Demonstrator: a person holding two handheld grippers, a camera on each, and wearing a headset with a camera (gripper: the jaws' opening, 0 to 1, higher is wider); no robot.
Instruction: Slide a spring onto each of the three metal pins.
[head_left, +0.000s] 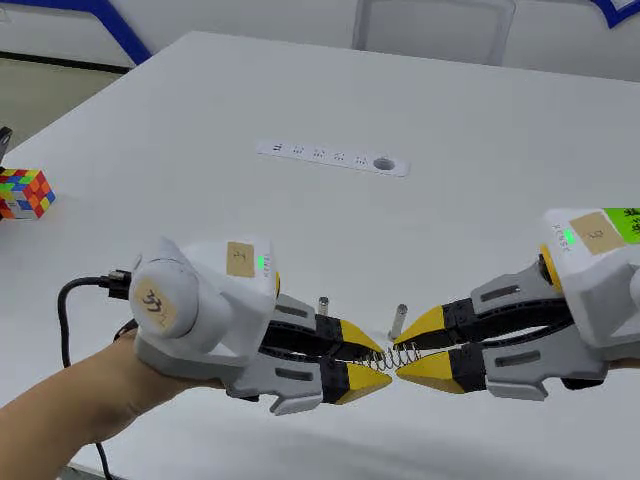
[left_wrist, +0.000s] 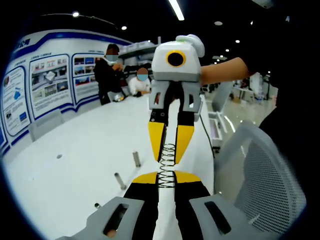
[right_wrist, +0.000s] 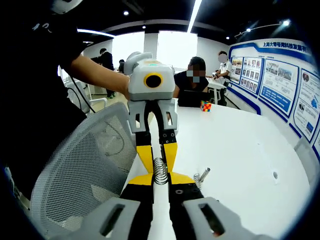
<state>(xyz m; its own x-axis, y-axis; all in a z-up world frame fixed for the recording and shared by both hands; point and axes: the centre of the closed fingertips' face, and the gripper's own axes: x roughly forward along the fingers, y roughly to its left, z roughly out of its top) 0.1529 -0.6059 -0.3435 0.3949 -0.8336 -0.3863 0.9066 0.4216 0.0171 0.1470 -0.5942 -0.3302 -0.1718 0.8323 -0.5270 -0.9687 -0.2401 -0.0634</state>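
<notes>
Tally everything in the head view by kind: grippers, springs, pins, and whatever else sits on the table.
Hand-held grippers: 2 (left hand-held gripper, right hand-held gripper)
Spring: 1, held between both sets of tips
Metal pins: 2, both upright
Power strip: 1
Puzzle cube: 1
Total: 7
</notes>
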